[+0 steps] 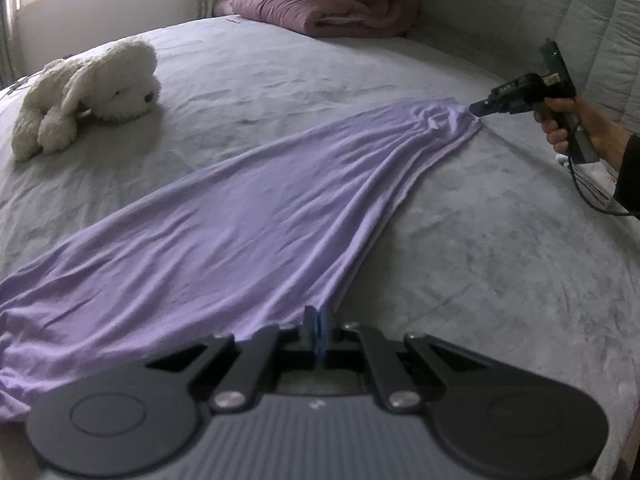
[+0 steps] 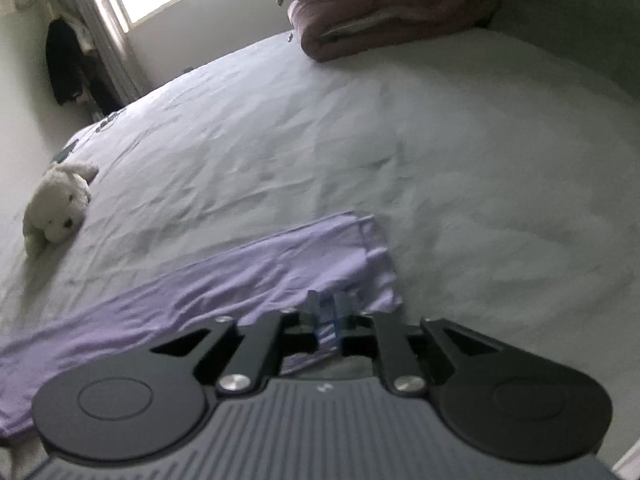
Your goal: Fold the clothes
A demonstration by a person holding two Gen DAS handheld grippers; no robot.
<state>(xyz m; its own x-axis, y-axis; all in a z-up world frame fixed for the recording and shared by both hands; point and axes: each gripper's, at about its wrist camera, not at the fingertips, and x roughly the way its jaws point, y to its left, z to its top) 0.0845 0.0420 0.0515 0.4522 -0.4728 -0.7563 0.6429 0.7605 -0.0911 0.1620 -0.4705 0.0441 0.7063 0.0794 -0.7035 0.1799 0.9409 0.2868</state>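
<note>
A lilac garment (image 1: 224,216) lies stretched long across the grey bed (image 1: 500,264), pulled between two grips. The left hand-held gripper (image 1: 316,330) has its fingers pressed together on the near edge of the cloth, right at the camera. The right hand-held gripper (image 1: 478,108), held in a hand (image 1: 568,124) at the far right, pinches a bunched corner; in its own view the fingers (image 2: 316,312) show a little gap with cloth caught between them, so the hold looks light rather than firm. The fabric is thin and drapey, with long wrinkles running along its length and a slack heap at the near left. Judging from this, the cloth is being held taut along one edge, which would fit either spreading it flat or carrying that edge over for a fold; the pictures do not settle which. Whichever it is, doing it well calls for even tension between the two grips, both kept low over the bed so the middle does not sag and drag, and the edge kept straight so layers meet cleanly. The right pinch could slip off so small a bunch. A white soft toy (image 1: 92,92) lies at the far left and pink folded blankets (image 1: 332,4) at the far end, both well apart from the garment.
</note>
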